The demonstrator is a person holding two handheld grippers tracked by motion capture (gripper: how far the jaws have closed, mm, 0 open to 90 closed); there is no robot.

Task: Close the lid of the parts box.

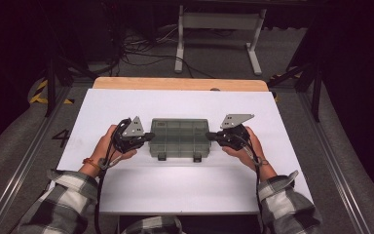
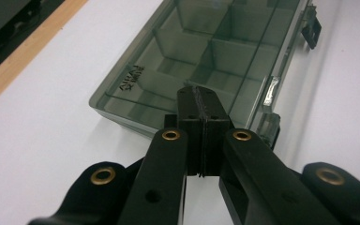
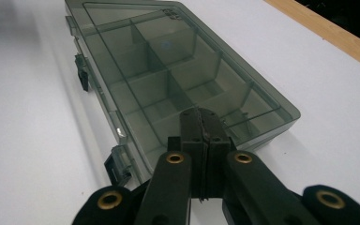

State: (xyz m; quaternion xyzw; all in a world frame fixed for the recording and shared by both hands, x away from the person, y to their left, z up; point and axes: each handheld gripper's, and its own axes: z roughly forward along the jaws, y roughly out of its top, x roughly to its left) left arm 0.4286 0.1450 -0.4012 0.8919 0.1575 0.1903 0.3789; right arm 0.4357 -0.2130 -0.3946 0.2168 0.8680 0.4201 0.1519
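Observation:
A smoky grey see-through compartment box (image 1: 179, 136) lies shut in the middle of the white table top (image 1: 141, 102), its two latches facing the person. My left gripper (image 1: 151, 136) points at the box's left end, jaws shut with nothing between them. My right gripper (image 1: 209, 136) points at the right end, also shut and empty. In the left gripper view the closed fingertips (image 2: 201, 101) hover over the near end of the box (image 2: 206, 51). In the right gripper view the closed fingertips (image 3: 201, 123) sit over the near end of the box (image 3: 168, 70). Several dividers show inside; the compartments look empty.
A wooden strip (image 1: 180, 84) runs along the table's far edge. Beyond it stand a white frame (image 1: 219, 29) and loose cables (image 1: 136, 48) on the floor. Black posts (image 1: 51, 85) flank the table on both sides.

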